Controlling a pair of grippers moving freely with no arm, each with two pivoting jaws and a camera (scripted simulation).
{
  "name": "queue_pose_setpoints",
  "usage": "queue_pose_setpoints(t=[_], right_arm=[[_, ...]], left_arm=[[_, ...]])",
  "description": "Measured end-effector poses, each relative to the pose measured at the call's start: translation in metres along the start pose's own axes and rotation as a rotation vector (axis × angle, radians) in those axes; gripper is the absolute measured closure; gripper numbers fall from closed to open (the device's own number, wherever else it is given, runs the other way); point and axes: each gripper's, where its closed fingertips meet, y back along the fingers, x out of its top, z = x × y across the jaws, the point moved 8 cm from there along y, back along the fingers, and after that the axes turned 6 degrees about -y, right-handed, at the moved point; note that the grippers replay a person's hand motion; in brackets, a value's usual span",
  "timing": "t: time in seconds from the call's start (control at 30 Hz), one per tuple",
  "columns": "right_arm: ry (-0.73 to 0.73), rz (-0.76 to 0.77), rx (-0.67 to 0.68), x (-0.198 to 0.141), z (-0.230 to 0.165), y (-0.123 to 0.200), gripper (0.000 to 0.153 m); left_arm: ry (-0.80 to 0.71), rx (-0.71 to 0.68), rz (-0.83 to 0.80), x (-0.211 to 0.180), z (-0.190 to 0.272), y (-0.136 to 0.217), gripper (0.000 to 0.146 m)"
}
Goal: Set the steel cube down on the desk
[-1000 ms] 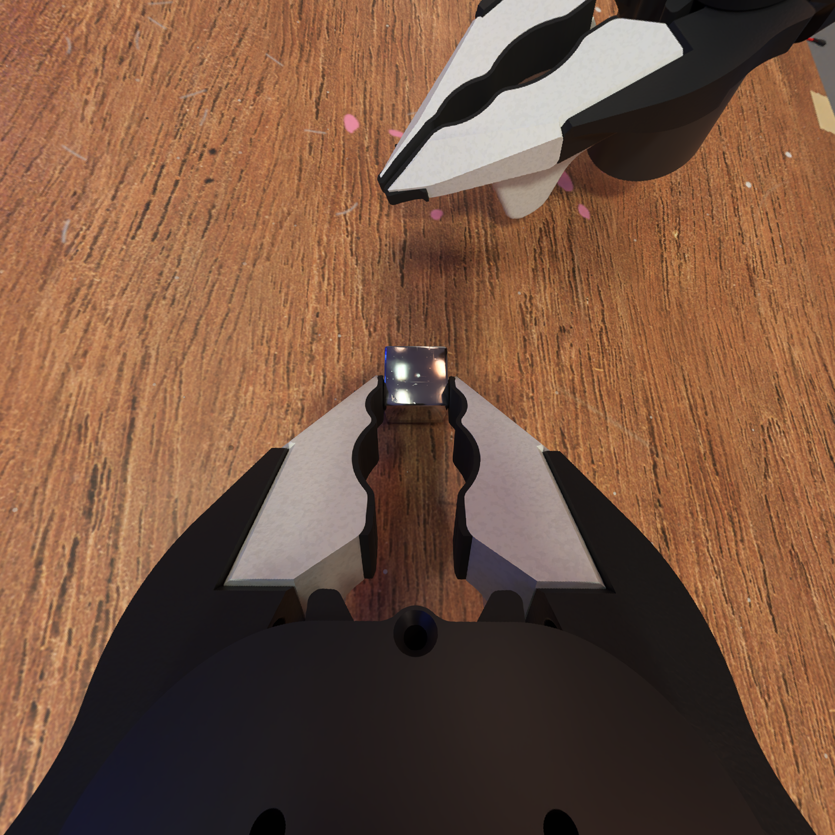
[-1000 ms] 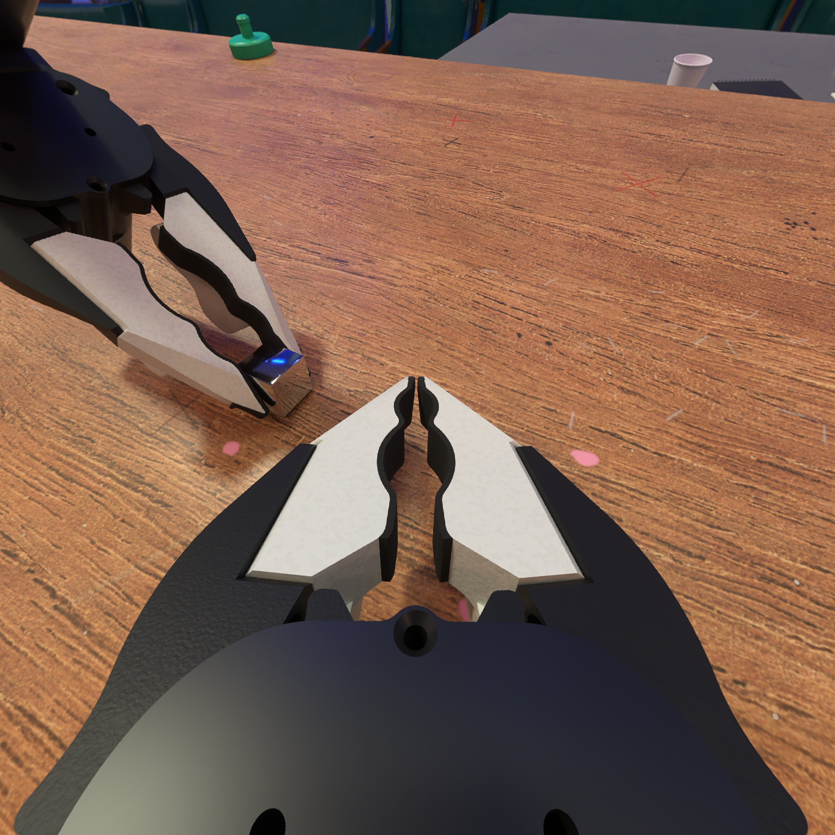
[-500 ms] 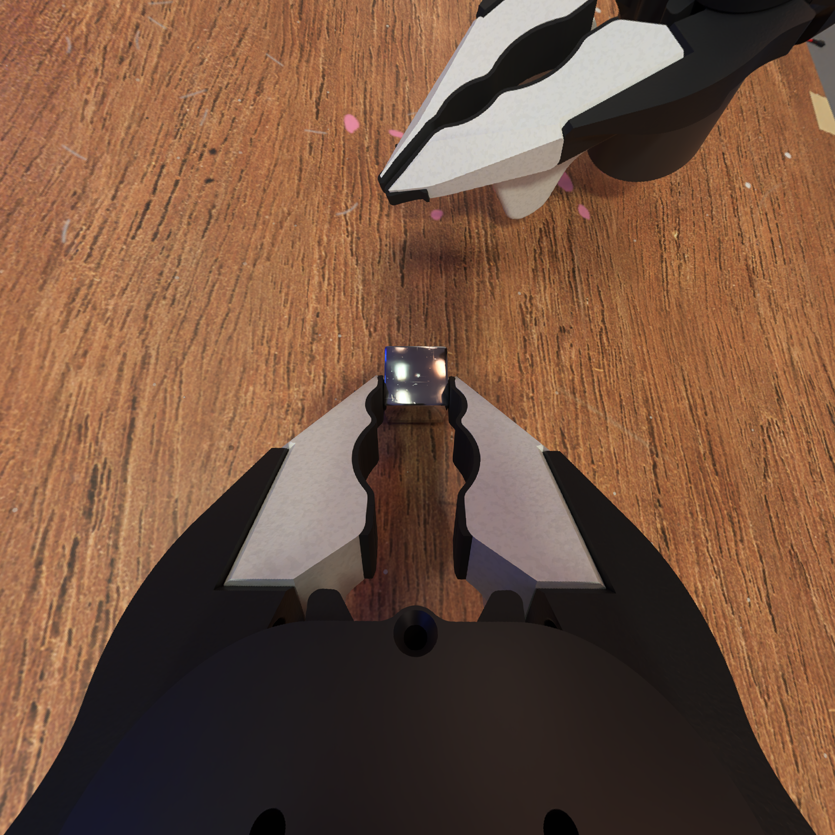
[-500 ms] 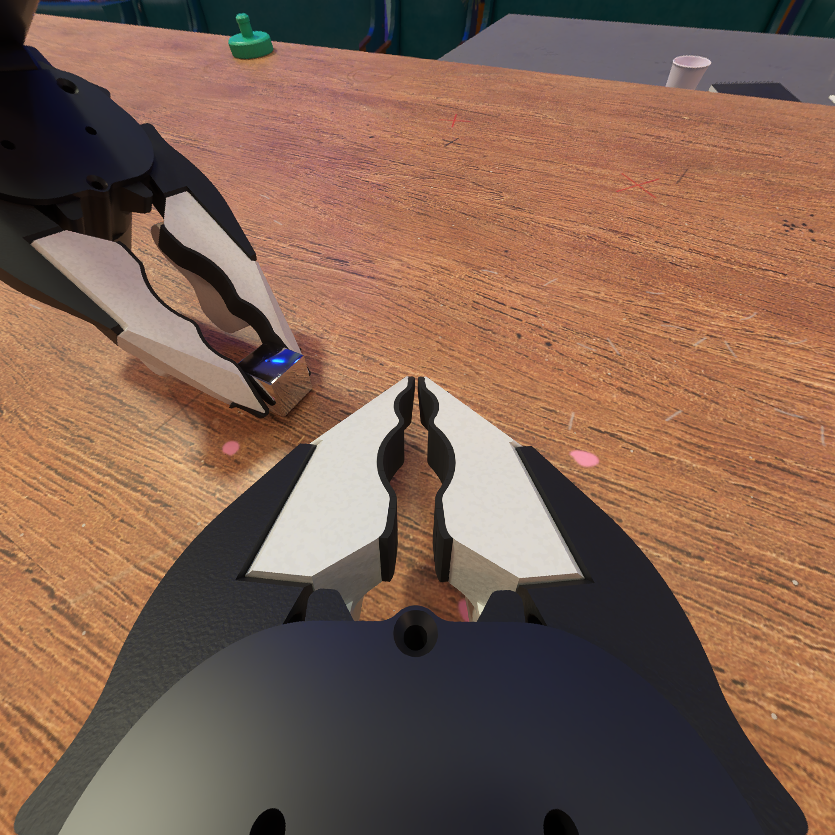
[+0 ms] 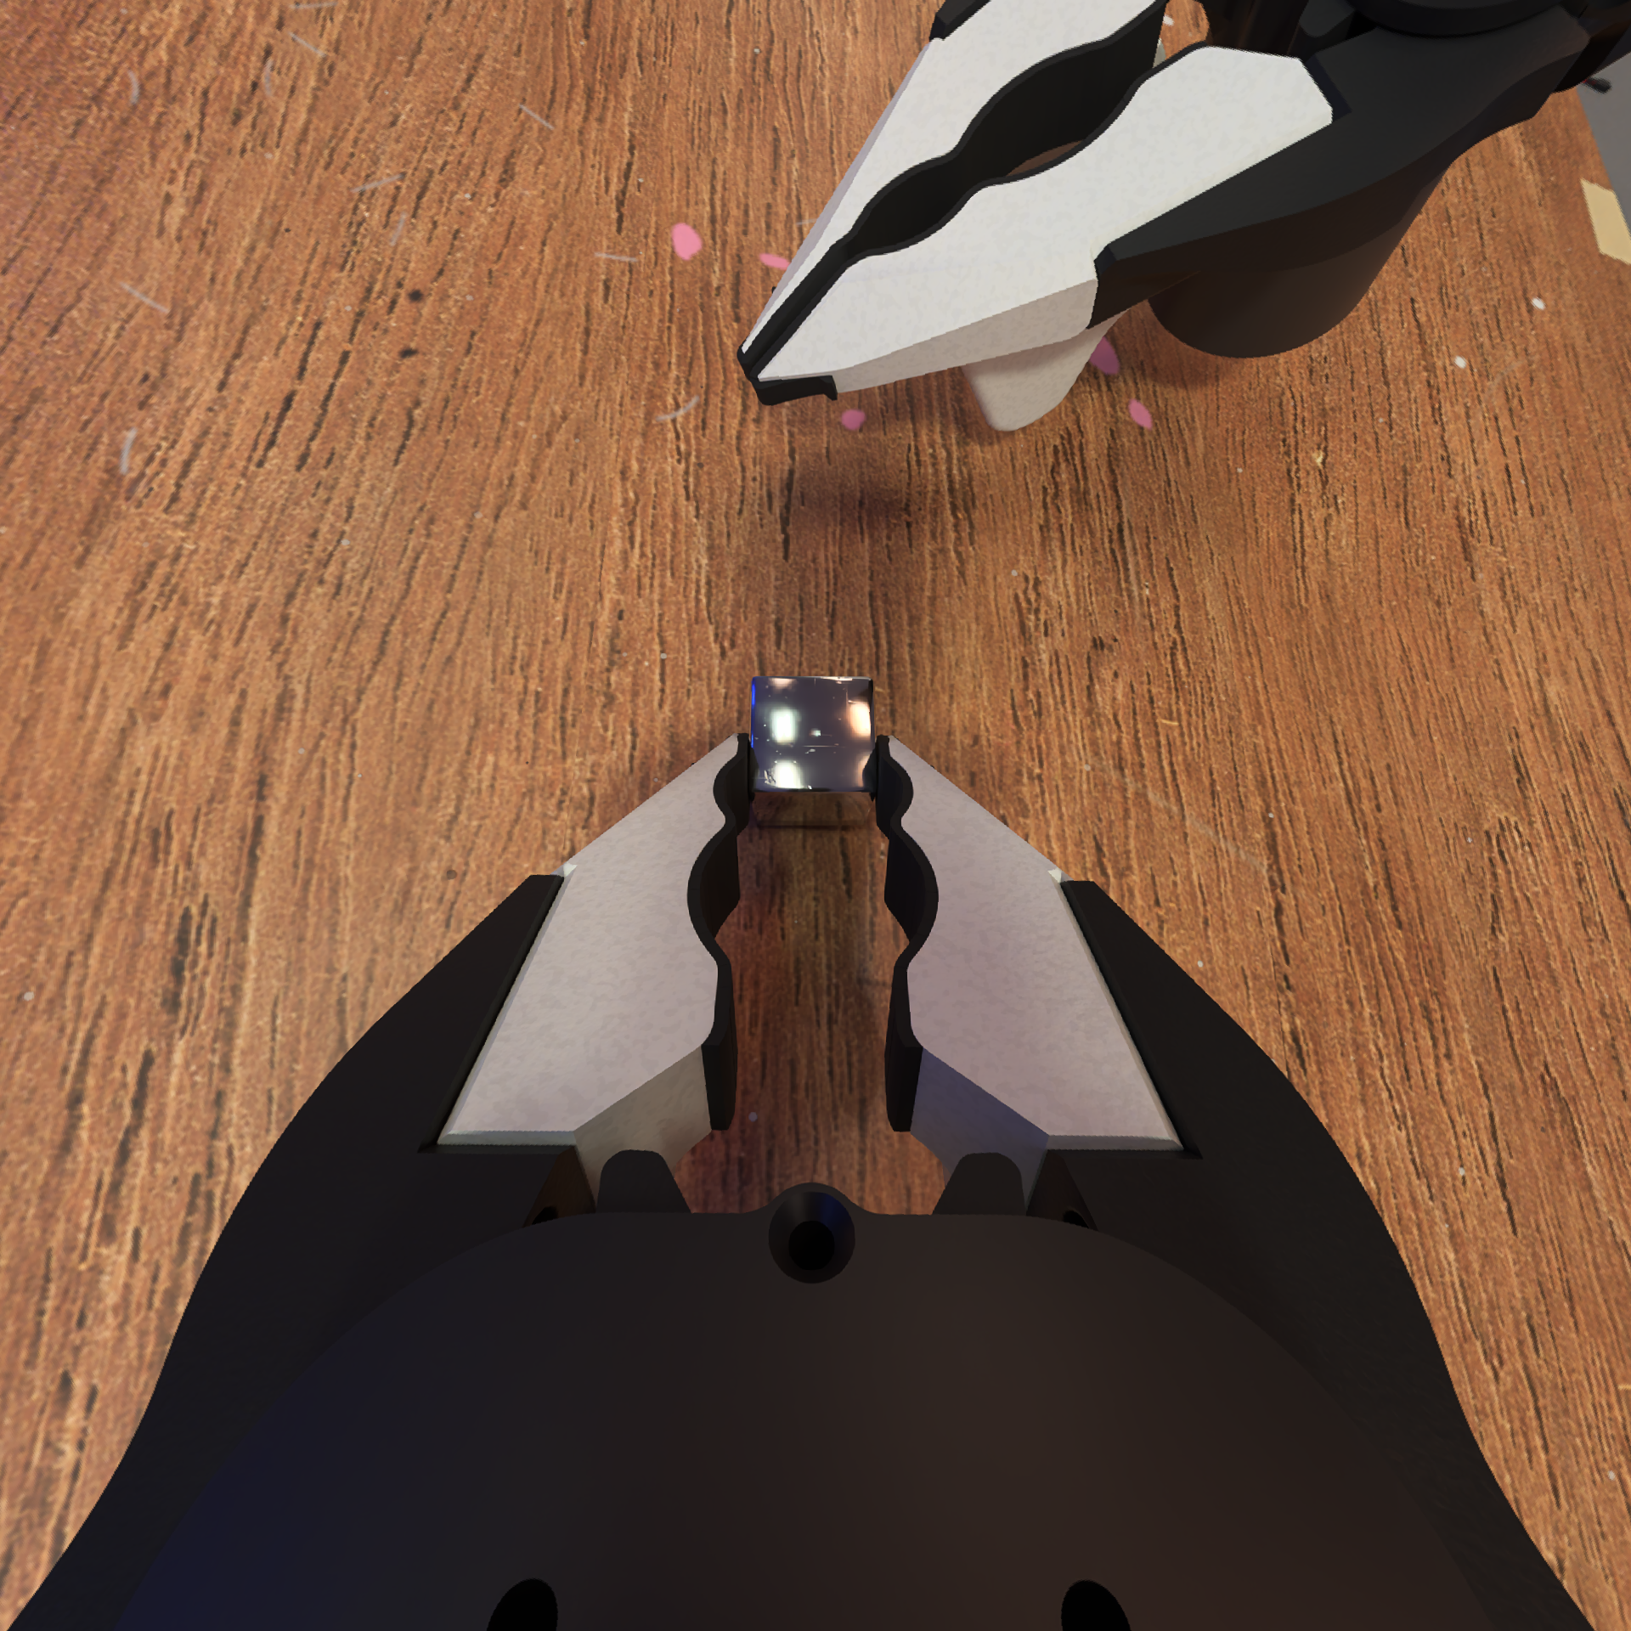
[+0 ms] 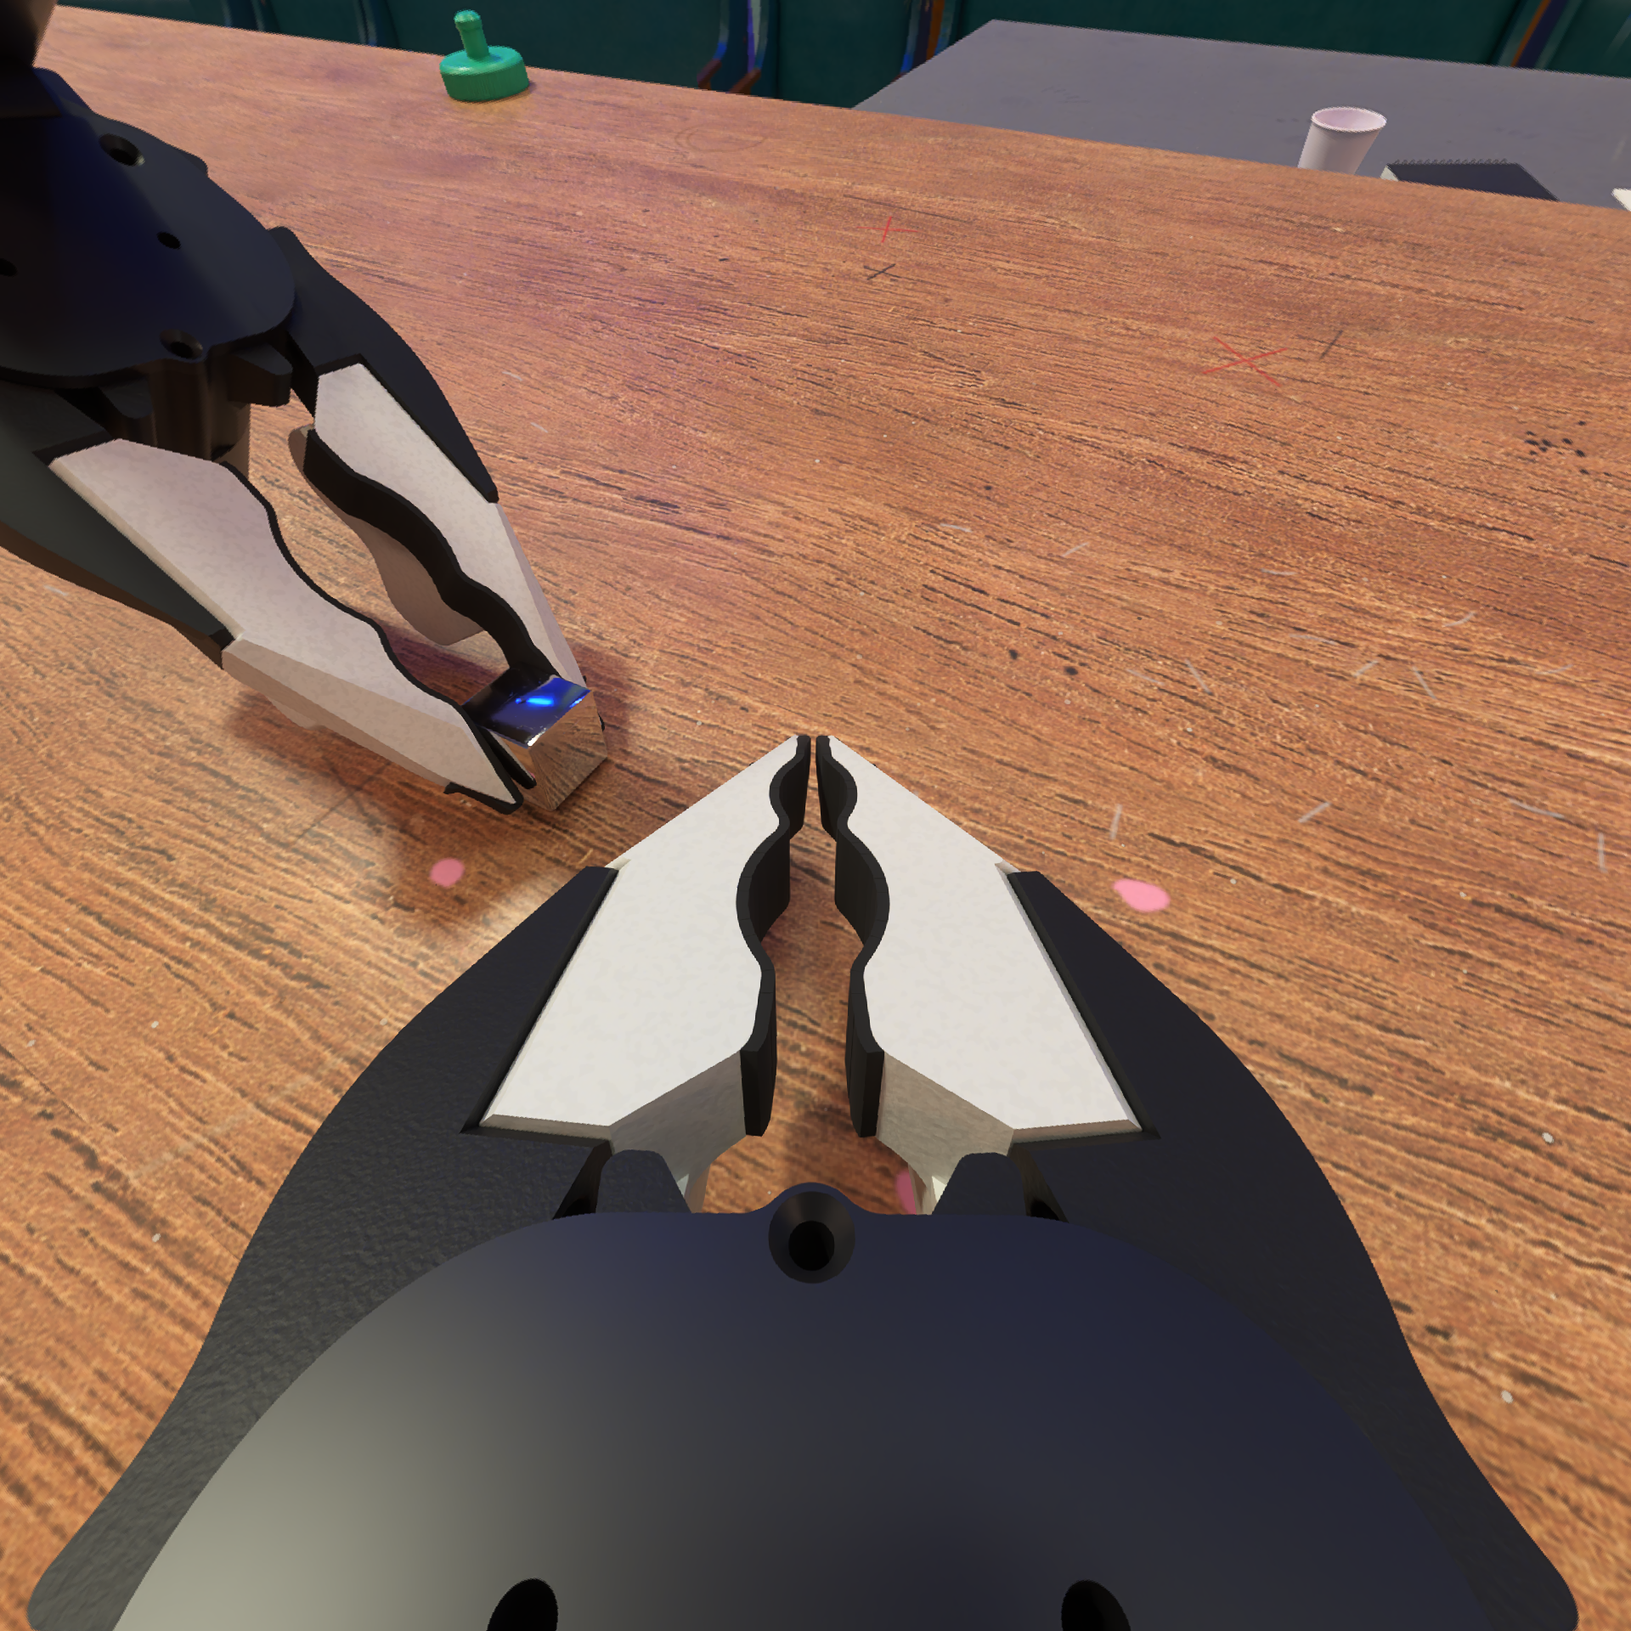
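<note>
The steel cube (image 5: 812, 734) is small, mirror-bright and sharp-edged, reflecting lights on its top; it sits pinched at the very tips of the left tongs (image 5: 812, 750), its base on or just above the reddish, coarse-grained wooden surface (image 5: 353, 529). The right tongs (image 6: 812, 746), white-faced with wavy black inner edges, are pressed nearly together and empty, near the cube's right.

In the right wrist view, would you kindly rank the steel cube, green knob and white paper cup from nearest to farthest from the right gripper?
From the right gripper:
1. Steel cube, just ahead-left, pinched by the left gripper.
2. White paper cup, far right, on the grey table.
3. Green knob, far left desk edge; too close to call with the cup.
</note>
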Motion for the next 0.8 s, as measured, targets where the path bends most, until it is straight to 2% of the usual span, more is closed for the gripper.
queue_pose_setpoints(t=[0.8], right_arm=[[0.047, -0.033, -0.011, -0.0016, -0.0036, -0.0029, 0.152]], left_arm=[[0.006, -0.005, 0.002, 0.0001, -0.0005, 0.0, 0.118]])
